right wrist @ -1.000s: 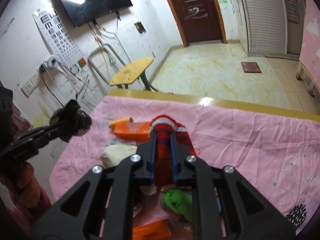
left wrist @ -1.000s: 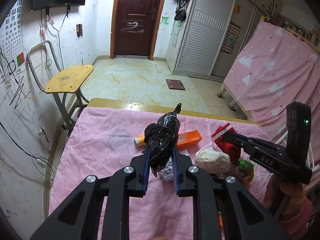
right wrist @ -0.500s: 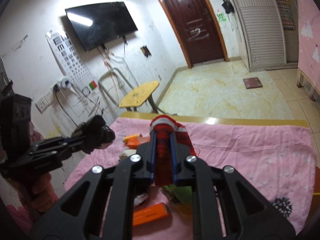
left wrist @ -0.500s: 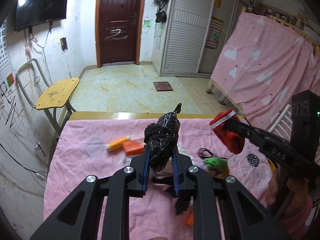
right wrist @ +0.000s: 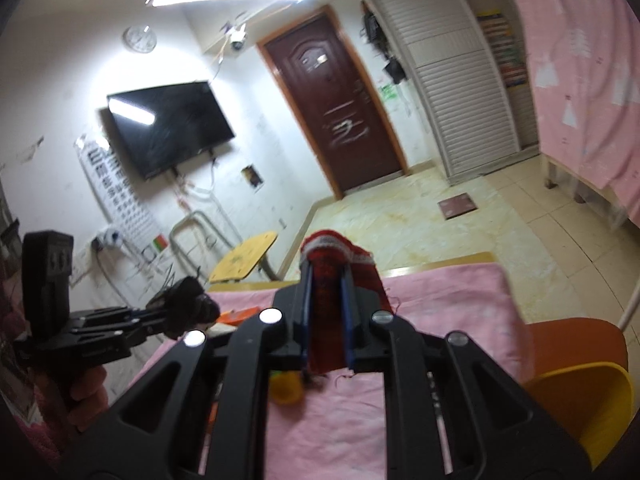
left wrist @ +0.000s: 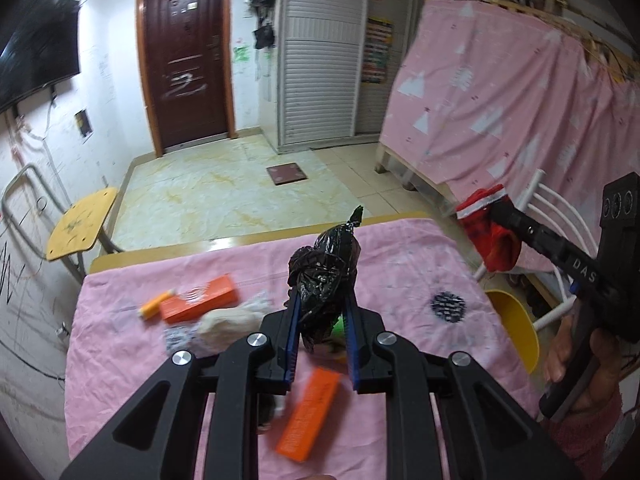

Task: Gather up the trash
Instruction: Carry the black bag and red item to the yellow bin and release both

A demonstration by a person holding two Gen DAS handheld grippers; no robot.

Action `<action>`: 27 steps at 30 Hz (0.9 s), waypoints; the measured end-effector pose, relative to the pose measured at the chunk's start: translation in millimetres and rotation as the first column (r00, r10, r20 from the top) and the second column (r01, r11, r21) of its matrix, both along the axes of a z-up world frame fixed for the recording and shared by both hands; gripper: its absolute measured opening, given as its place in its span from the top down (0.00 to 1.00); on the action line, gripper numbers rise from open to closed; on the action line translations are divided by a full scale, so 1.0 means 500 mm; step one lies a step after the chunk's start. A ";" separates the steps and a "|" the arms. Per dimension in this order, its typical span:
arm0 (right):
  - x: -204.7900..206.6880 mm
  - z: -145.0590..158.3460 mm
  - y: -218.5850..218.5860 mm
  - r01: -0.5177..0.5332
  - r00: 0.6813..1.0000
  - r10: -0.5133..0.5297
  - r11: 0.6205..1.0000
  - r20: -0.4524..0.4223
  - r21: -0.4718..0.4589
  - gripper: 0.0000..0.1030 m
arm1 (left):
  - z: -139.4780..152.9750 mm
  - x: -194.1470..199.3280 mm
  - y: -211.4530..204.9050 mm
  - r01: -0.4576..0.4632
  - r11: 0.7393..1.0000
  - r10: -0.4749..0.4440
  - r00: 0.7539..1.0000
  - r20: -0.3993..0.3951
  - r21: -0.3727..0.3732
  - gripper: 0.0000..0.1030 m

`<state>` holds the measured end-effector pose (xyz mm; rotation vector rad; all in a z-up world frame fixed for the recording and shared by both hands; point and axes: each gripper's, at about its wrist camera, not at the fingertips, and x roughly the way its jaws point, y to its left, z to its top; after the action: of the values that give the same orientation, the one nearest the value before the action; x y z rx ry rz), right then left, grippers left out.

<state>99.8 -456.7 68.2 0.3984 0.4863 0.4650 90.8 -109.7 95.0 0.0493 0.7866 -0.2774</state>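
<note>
Pink-clothed table (left wrist: 400, 264) fills the foreground. My left gripper (left wrist: 322, 312) is clamped on a crumpled black plastic bag (left wrist: 324, 280), raised above the table. My right gripper (right wrist: 326, 300) pinches a red knit cloth (right wrist: 340, 256), past the table's right edge. Orange boxes (left wrist: 200, 298) lie on the table.

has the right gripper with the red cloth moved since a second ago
Yes. In the left wrist view the right gripper and its red cloth went from above the pink tablecloth to past its right edge.
</note>
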 end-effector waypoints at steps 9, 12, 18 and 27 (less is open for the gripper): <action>-0.063 -0.032 -0.168 0.209 0.978 -0.209 0.976 0.009 -0.063 0.88 | -0.005 -0.019 -0.176 0.153 0.988 -0.153 0.988 -0.029 -0.003 0.88; -0.062 -0.043 -0.196 0.211 0.977 -0.211 0.976 -0.002 -0.060 0.88 | -0.016 -0.024 -0.233 0.194 0.981 -0.194 0.980 -0.051 -0.009 0.88; -0.058 -0.059 -0.246 0.261 0.964 -0.263 0.963 -0.028 -0.069 0.85 | -0.043 -0.028 -0.344 0.265 0.964 -0.267 0.958 -0.102 -0.032 0.88; -0.092 -0.064 -0.325 0.353 0.935 -0.352 0.935 -0.033 0.020 0.40 | -0.075 -0.023 -0.463 0.351 0.933 -0.359 0.918 -0.167 -0.075 0.88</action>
<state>53.6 -619.5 36.2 0.5064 0.4260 0.1167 79.2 -341.4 57.7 0.1287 0.9485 -0.6518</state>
